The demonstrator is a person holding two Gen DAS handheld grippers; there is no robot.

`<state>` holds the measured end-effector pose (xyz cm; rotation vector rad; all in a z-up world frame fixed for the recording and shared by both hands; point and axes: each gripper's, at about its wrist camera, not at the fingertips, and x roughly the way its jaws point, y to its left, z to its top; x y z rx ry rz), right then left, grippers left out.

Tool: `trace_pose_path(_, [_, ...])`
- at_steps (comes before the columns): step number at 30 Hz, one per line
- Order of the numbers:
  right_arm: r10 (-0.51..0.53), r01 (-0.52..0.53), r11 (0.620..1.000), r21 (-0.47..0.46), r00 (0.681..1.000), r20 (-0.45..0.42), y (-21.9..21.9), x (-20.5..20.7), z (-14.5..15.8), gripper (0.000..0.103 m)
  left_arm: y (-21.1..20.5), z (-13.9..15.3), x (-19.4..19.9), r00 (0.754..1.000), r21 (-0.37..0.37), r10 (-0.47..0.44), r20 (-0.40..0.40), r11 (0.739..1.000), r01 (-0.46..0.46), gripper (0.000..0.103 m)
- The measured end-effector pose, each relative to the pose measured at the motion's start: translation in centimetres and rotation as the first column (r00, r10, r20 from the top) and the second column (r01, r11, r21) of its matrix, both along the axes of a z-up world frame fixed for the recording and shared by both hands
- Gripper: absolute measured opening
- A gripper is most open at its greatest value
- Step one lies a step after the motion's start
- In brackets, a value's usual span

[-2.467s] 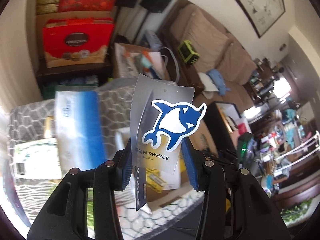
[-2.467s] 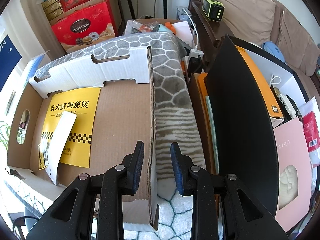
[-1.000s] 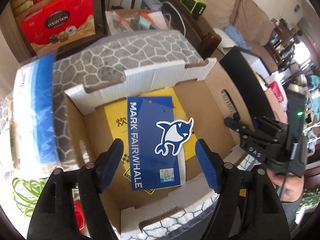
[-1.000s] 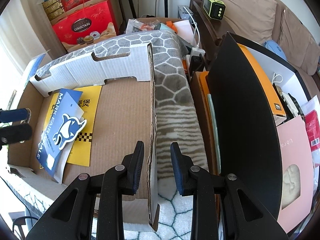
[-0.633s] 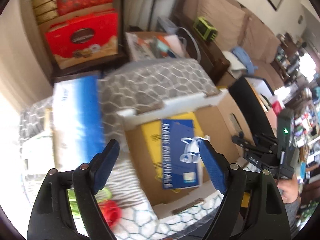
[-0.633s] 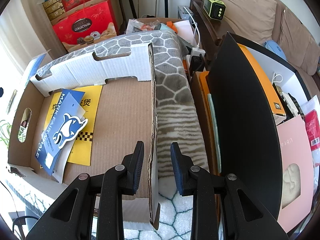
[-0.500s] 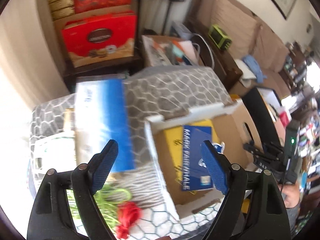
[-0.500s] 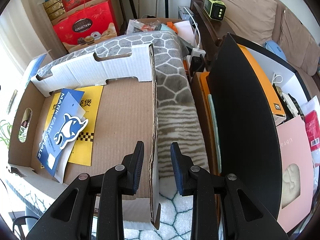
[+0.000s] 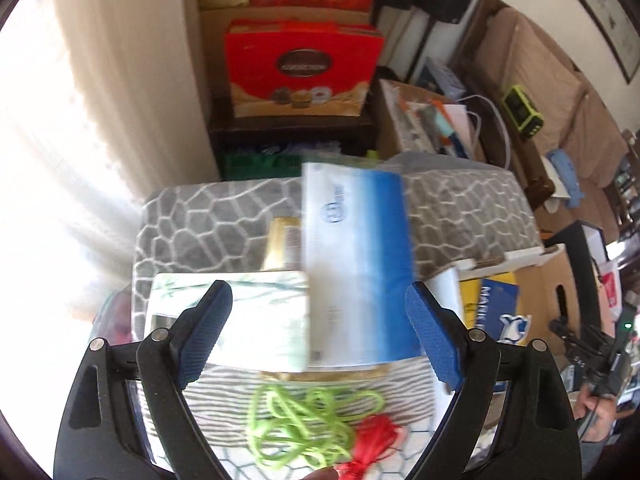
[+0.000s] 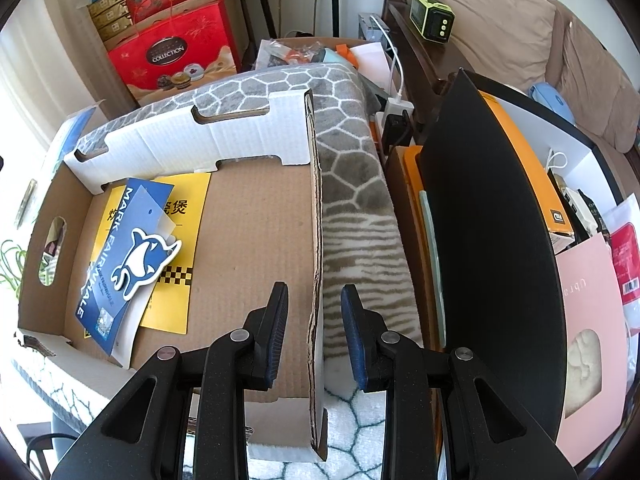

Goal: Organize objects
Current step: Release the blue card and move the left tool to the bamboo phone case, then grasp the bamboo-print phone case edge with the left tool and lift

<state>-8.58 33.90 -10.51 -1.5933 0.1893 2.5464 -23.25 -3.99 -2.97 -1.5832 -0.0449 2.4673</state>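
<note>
My left gripper (image 9: 316,306) hangs open and empty above a pile on the grey blanket: a blue-and-white packet (image 9: 352,264), a white-green pack (image 9: 240,320), a gold box (image 9: 280,240), a green cord (image 9: 304,424) and a red cord (image 9: 372,440). The blue whale tag (image 10: 132,256) lies loose in the cardboard box (image 10: 248,240) on a yellow leaflet (image 10: 188,240); the left wrist view shows that tag (image 9: 496,312) at the right. My right gripper (image 10: 315,294) straddles the box's right wall (image 10: 316,220), its pads standing clear of the cardboard on both sides.
Red gift boxes (image 9: 300,68) are stacked behind the blanket (image 10: 352,168). A tall black box (image 10: 480,220) with orange contents stands right of the blanket, a pink bag (image 10: 588,320) beside it. A sofa (image 10: 520,20) runs along the back right.
The left gripper let go of the whale tag in the box, spread its jaws wider and swung left to above the pile. The right gripper kept still.
</note>
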Motion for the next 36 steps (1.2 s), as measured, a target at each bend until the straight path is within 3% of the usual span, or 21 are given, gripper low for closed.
trace_pose_path(11, [0.013, -0.013, 1.000, 0.006, 1.000, 0.002, -0.7, -0.1, 0.0, 0.027, -3.8, -3.1, 0.0, 0.998, 0.024, 0.037, 0.047, 0.999, -0.038, 0.087])
trace_pose_path(16, [0.013, -0.013, 1.000, 0.008, 1.000, 0.001, -0.6, -0.1, 0.0, 0.027, -7.2, -3.9, 0.8, 0.989, 0.112, 0.124, 0.078, 0.985, -0.132, 0.087])
trace_pose_path(22, [0.016, -0.016, 1.000, 0.002, 1.000, -0.002, -0.5, -0.1, 0.1, 0.027, -11.3, -5.1, 3.0, 0.960, 0.293, 0.251, 0.125, 0.915, -0.277, 0.085])
trace_pose_path(27, [0.012, -0.012, 1.000, -0.001, 1.000, 0.002, -0.5, -0.1, -0.2, 0.027, -12.9, -6.7, 4.4, 0.932, 0.432, 0.321, 0.168, 0.826, -0.363, 0.078])
trace_pose_path(32, [0.013, -0.013, 1.000, -0.001, 1.000, 0.002, -0.5, 0.0, -0.3, 0.027, -13.8, -8.5, 4.6, 0.905, 0.521, 0.368, 0.213, 0.741, -0.423, 0.070])
trace_pose_path(36, [0.012, -0.012, 1.000, 0.000, 1.000, 0.000, -0.5, 0.0, -0.3, 0.027, -13.7, -9.4, 4.3, 0.895, 0.544, 0.375, 0.240, 0.712, -0.444, 0.067])
